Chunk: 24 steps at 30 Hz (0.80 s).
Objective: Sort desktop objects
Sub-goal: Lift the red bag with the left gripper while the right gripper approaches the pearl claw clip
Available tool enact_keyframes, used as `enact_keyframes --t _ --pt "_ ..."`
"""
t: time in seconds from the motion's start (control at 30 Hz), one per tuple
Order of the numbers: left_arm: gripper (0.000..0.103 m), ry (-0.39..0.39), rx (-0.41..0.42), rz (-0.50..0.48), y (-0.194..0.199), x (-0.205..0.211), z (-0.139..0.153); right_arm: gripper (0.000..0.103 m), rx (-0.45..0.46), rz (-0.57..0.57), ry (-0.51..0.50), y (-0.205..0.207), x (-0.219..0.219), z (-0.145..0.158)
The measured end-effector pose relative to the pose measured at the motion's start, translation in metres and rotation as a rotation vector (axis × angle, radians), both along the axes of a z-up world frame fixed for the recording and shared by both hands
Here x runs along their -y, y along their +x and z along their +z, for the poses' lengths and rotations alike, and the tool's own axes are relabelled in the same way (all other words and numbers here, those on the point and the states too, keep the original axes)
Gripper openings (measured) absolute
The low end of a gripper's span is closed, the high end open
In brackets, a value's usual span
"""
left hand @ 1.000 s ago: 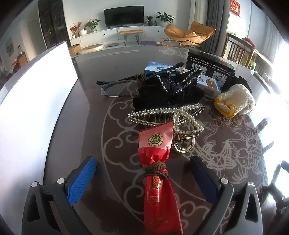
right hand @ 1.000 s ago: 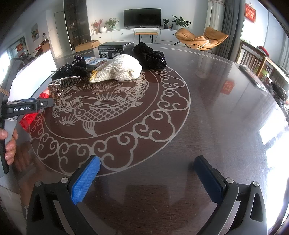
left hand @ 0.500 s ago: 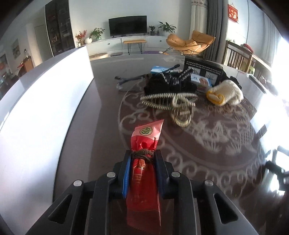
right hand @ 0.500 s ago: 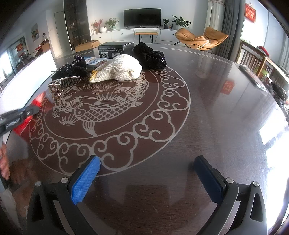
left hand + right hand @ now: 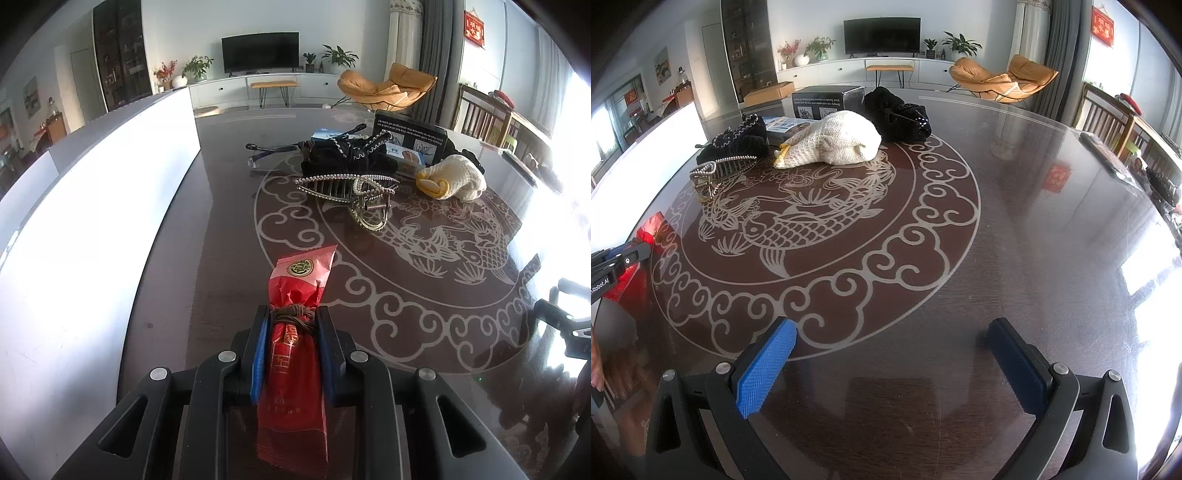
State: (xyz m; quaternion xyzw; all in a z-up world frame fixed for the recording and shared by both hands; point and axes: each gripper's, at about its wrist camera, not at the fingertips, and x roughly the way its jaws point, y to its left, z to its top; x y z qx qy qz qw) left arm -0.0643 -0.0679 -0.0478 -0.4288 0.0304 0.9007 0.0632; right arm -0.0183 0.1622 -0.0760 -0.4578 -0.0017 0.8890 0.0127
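My left gripper (image 5: 292,314) is shut on a red packet (image 5: 295,332) tied with brown cord, pinched at the tied waist. In the right wrist view that packet (image 5: 650,227) shows at the far left edge beside the left gripper (image 5: 635,251). Farther back lie a pearl-trimmed hair claw (image 5: 351,188), a black beaded pouch (image 5: 343,158), a cream knitted item (image 5: 454,177) and glasses (image 5: 273,149). My right gripper (image 5: 892,338) stands open above bare table with nothing between its fingers.
A tall white panel (image 5: 92,221) runs along the left of the dark round table (image 5: 1034,221). A black box (image 5: 410,138) and a blue-white box (image 5: 785,123) stand at the back. Another black fabric heap (image 5: 899,112) lies behind the cream item. Wooden chairs stand at the right.
My left gripper closed on the red packet and drew back with it, away from the hair claw. The right gripper has not moved.
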Motion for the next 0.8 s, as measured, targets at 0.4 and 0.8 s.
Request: enact_keyframes --t 0.4,0.8 --pt "0.024 -0.001 0.000 -0.001 0.000 0.000 0.000 0.103 0.055 0.241 -0.233 -0.113 0.132 0.027" --pt "0.024 -0.008 -0.001 -0.001 0.002 0.000 0.000 0.034 0.085 0.296 -0.126 -0.137 0.162 0.018"
